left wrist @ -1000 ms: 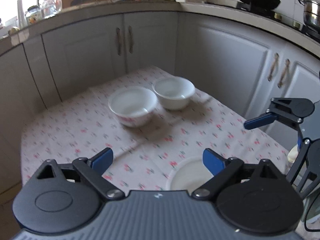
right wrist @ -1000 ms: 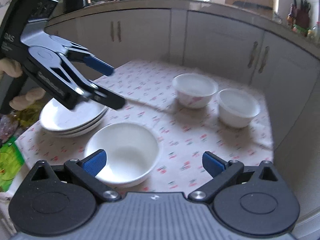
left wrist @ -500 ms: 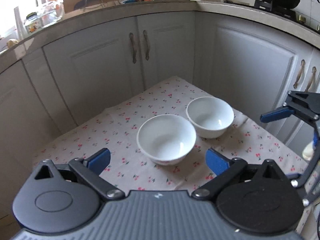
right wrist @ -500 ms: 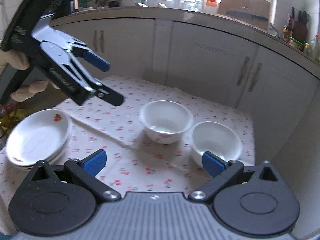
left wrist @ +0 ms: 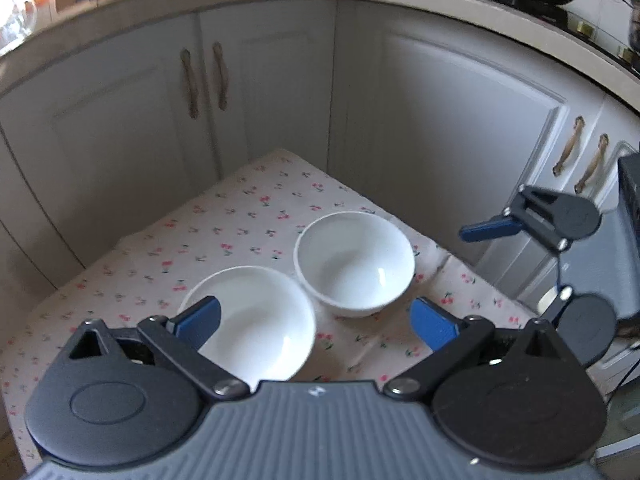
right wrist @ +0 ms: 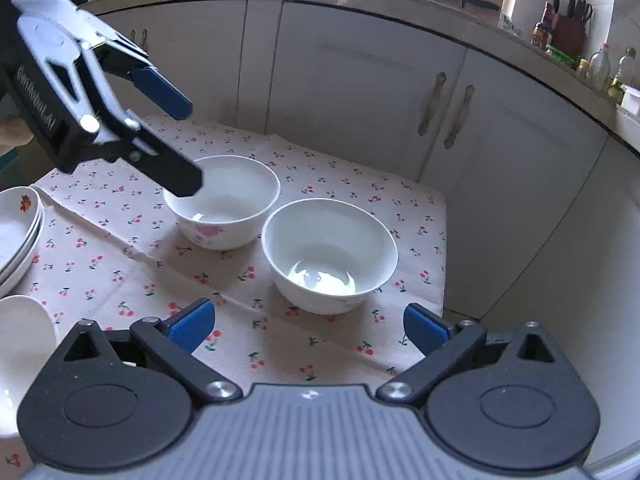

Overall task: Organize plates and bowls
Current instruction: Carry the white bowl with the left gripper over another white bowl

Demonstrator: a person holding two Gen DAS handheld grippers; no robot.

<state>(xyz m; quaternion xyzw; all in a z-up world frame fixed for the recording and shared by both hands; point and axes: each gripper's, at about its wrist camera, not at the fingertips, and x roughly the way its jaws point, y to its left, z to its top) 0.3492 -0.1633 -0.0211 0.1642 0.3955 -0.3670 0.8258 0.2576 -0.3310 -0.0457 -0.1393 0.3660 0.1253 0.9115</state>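
Two white bowls stand side by side on the cherry-print tablecloth [right wrist: 120,272]. My left gripper [left wrist: 316,322] is open and hovers over the nearer bowl [left wrist: 256,320], with its left finger above that bowl's rim. The second bowl [left wrist: 356,264] stands just beyond it. In the right wrist view my right gripper [right wrist: 308,326] is open and empty, just short of the plain bowl [right wrist: 328,256]. The left gripper [right wrist: 192,147] hangs over the pink-flowered bowl [right wrist: 224,204]. A blue pad [left wrist: 490,229] of the right gripper shows at the right.
A stack of plates [right wrist: 20,232] and another white bowl [right wrist: 20,344] lie at the table's left. Grey cabinet doors [left wrist: 240,120] close in behind and to the right. The table's edge [right wrist: 444,240] runs close to the plain bowl.
Both grippers have travelled across the table toward the two bowls, which now look larger and closer. The plate stack has slid to the left edge of the right wrist view.
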